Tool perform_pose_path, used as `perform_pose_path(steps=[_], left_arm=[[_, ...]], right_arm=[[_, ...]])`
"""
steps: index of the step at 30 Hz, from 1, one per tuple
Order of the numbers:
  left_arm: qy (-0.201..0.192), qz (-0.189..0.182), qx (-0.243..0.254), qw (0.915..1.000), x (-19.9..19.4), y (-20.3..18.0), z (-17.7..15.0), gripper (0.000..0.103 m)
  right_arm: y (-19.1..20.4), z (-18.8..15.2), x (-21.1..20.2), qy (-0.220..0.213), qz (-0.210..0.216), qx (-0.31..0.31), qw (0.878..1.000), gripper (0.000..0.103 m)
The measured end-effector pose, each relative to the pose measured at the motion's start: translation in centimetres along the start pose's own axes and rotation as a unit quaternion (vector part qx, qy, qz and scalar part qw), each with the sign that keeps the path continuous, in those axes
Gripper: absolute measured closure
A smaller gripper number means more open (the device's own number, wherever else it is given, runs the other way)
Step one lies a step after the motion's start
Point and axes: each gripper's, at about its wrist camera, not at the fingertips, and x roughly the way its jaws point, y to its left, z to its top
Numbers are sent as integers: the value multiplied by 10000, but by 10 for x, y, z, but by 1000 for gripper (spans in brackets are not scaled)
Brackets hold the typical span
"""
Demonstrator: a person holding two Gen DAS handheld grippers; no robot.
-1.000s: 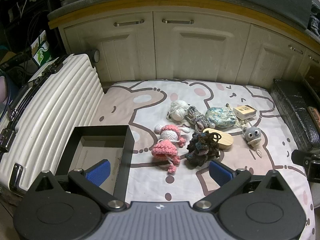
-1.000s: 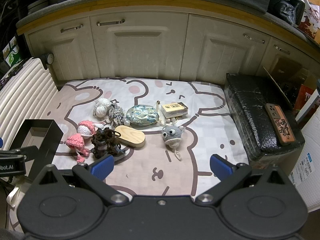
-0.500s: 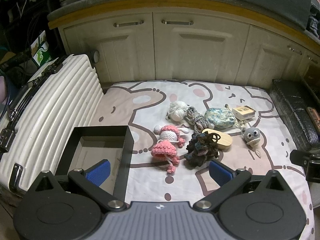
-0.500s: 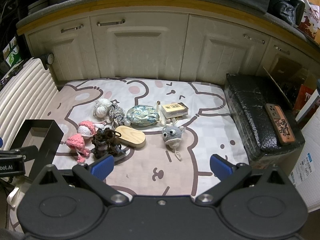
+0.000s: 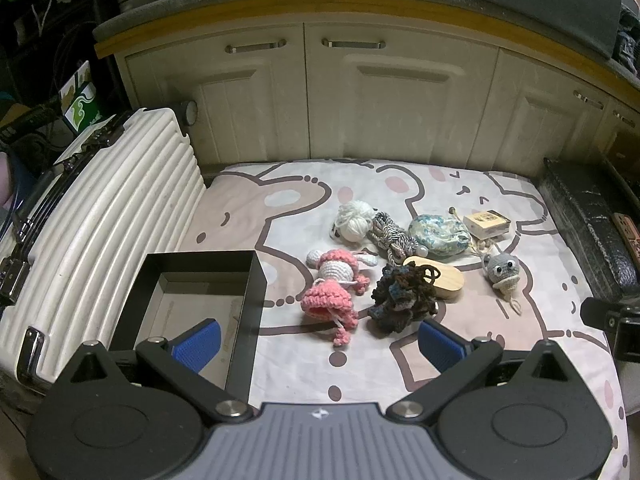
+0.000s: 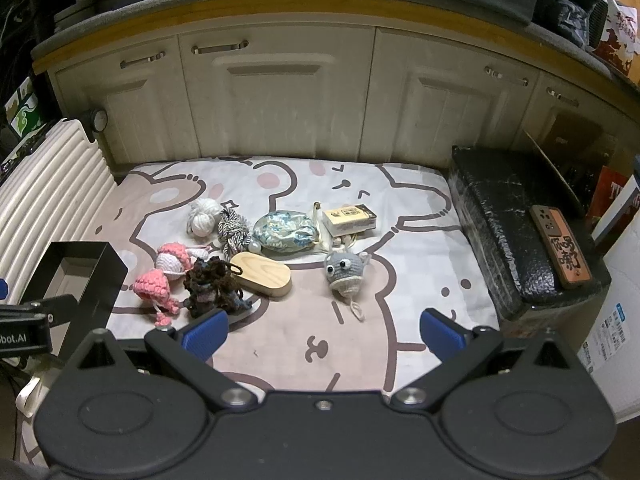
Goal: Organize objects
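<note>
Jaws released on left gripper (image 5: 318, 338) and right gripper (image 6: 322, 330); nothing yet picked, next likely pink crochet doll (image 5: 334, 286) ahead into black box (image 5: 256, 280).

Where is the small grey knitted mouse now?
In the right wrist view the grey mouse lies on the mat, right of the wooden block and below the little box, apart from both.

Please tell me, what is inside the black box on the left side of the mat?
The black box shows only a bare brownish floor in the left wrist view; no toy is in it. The left gripper finger hides the near right corner.
</note>
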Motion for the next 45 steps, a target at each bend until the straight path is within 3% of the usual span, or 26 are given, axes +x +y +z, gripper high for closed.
perform_pose_path(steps=[45], left_arm=[[-19,-73,113,9999,0,0,0,0]], right_arm=[[-2,0,1,4,-2,13,10000,0]])
